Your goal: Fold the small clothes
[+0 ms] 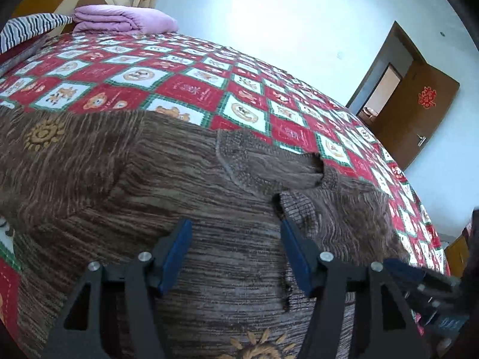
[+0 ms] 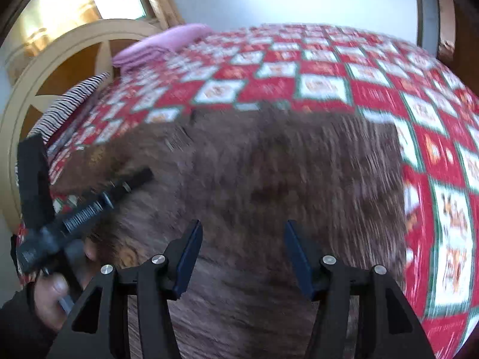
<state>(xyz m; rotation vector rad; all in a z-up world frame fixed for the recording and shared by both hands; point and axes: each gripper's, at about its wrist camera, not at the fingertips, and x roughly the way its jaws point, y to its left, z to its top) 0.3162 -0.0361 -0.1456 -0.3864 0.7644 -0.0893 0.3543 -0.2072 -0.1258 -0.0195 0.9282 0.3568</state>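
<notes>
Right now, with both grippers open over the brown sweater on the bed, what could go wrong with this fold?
1. The left gripper is open above the brown sweater, nothing between its fingers; the folded-over sleeve may slide back.
2. The right gripper view is blurred, so a grab now could miss the edge or pinch the checked bedspread as well.
3. The two grippers are close together and could collide.

Open right tongs [image 2: 243, 239] over brown sweater [image 2: 269, 164]

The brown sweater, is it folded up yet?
Partly. One sleeve lies folded across the brown sweater, which is otherwise spread out.
</notes>
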